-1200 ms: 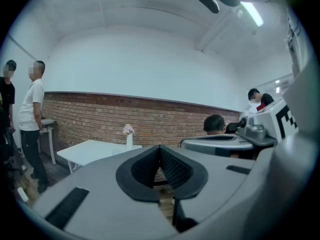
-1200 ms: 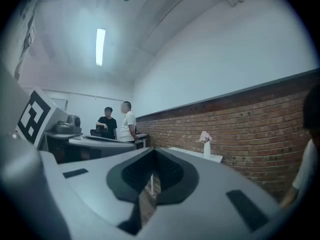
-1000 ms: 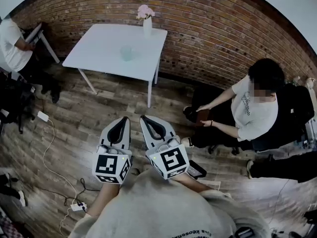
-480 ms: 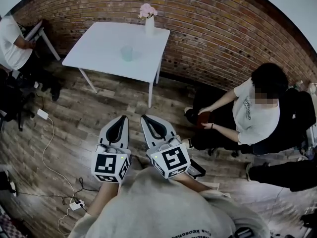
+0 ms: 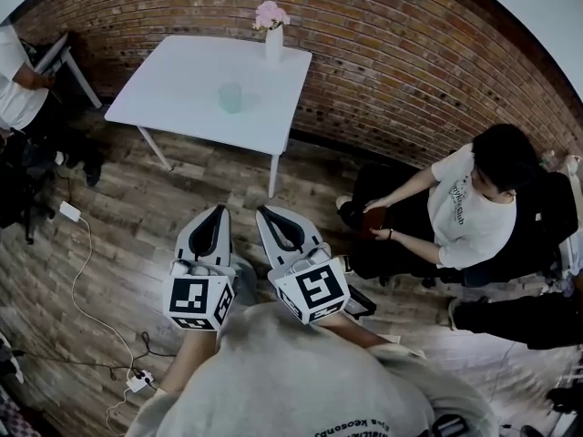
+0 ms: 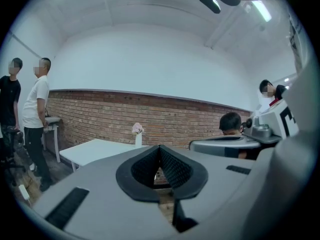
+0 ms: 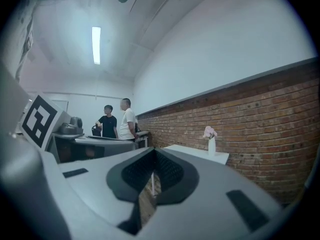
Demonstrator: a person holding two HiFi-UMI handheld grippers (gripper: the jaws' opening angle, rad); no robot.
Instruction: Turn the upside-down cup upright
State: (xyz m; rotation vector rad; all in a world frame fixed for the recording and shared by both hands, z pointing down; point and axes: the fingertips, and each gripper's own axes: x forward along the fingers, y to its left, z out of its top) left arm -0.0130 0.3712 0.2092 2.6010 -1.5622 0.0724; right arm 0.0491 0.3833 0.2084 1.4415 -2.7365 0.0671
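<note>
A pale green translucent cup (image 5: 230, 97) stands near the middle of a white table (image 5: 182, 89) by the brick wall. From here I cannot tell which way up it is. The cup is hidden in both gripper views. My left gripper (image 5: 217, 209) and right gripper (image 5: 262, 211) are held side by side over the wooden floor, well short of the table and pointing level toward it. Both are shut with nothing between the jaws. The left gripper (image 6: 160, 148) and the right gripper (image 7: 154, 150) show their pads pressed together.
A white vase with pink flowers (image 5: 271, 36) stands at the table's far edge. A person (image 5: 469, 208) sits on the right by the wall. Another person (image 5: 14, 85) is at the far left. A cable and power strip (image 5: 137, 381) lie on the floor at the left.
Both grippers have moved a little forward toward the table together, still shut. The cup has not moved on the table.
</note>
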